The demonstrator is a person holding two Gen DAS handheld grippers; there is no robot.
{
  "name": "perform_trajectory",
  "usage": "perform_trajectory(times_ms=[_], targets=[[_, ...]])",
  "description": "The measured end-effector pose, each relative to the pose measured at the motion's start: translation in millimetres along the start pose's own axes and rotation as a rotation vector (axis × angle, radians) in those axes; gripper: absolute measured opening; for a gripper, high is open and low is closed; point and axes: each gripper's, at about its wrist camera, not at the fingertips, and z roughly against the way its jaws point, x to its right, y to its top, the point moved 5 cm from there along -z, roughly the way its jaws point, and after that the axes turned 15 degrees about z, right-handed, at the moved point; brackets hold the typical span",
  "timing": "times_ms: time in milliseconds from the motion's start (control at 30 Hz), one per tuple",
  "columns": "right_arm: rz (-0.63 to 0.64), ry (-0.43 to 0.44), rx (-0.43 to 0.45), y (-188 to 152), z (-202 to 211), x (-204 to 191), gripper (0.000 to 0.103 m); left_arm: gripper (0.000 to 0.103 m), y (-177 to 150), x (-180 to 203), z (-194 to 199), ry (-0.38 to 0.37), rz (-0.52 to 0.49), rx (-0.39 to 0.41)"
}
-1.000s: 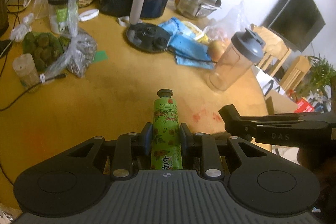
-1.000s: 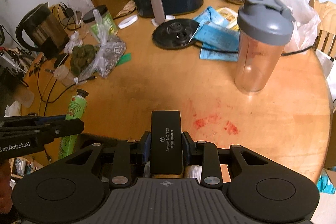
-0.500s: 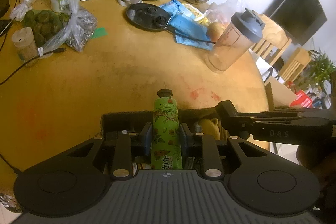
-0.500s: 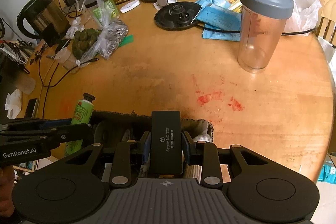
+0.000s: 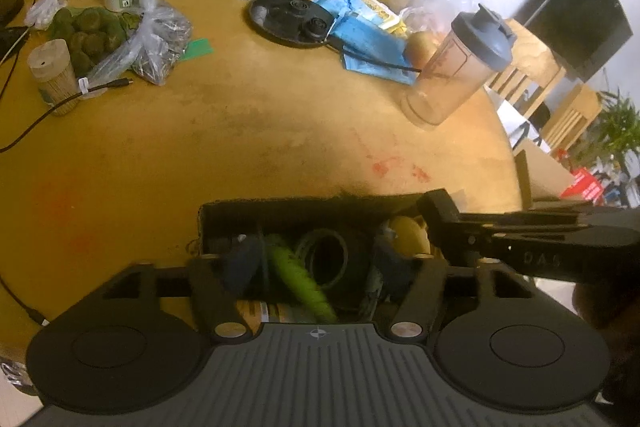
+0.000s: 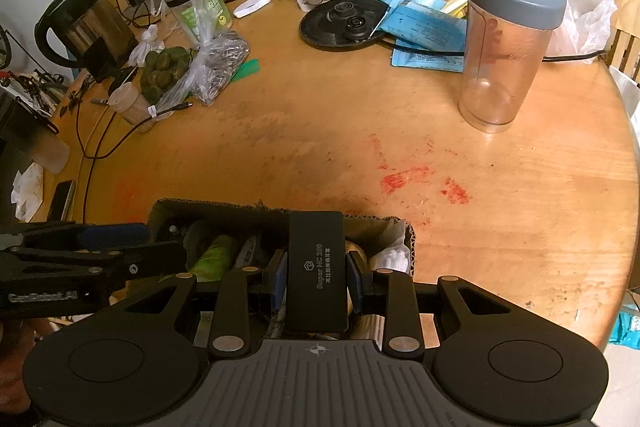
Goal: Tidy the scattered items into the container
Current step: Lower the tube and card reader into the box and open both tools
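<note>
1. The left gripper (image 5: 316,263) hangs over the open cardboard box (image 5: 280,207) with its jaws opening. The green tube (image 5: 300,279) lies slanted between the pads, blurred, touched by neither and apparently dropping among the things already in the box.
2. The right gripper (image 6: 316,267) has its blue pads clamped on a flat black case (image 6: 316,267) with white lettering, held above the right half of the same box.
3. Inside the box: a dark ring-shaped item, something yellow, and white crumpled paper at the right end.
4. The box sits at the near edge of a round wooden table (image 6: 360,107). Well apart stand a clear shaker bottle (image 6: 504,47) and other clutter.
5. Risks, as a judgement: the two grippers are close together over a narrow box, so they could knock each other. The box looks full, so the case might rest on top and slide out over the near table edge.
</note>
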Motion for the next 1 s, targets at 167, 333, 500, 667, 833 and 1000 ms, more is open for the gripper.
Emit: perform_trajectory(times_ms=[167,333,500,667,833,1000], targets=[[-0.014,-0.004,0.002,-1,0,0,0.034,0.073,0,0,-1,0.007,0.007,-0.003],[-0.028,-0.006,0.003,-2,1,-1,0.034,0.074,2,-4,0,0.024,0.028,0.0],[-0.034,0.0,-0.006,-5,2,-3,0.034,0.075,4,-10,1,0.033,0.051,-0.006],[-0.091,0.0,-0.021,-11,3,-11,0.034,0.075,-2,-16,4,0.037,0.067,-0.025],[-0.093,0.003,-0.032,-14,3,-16,0.034,0.075,-8,-23,6,0.035,0.082,-0.045],[-0.088,-0.004,-0.056,-14,-1,-21,0.042,0.076,-10,-24,8,0.031,0.082,-0.048]])
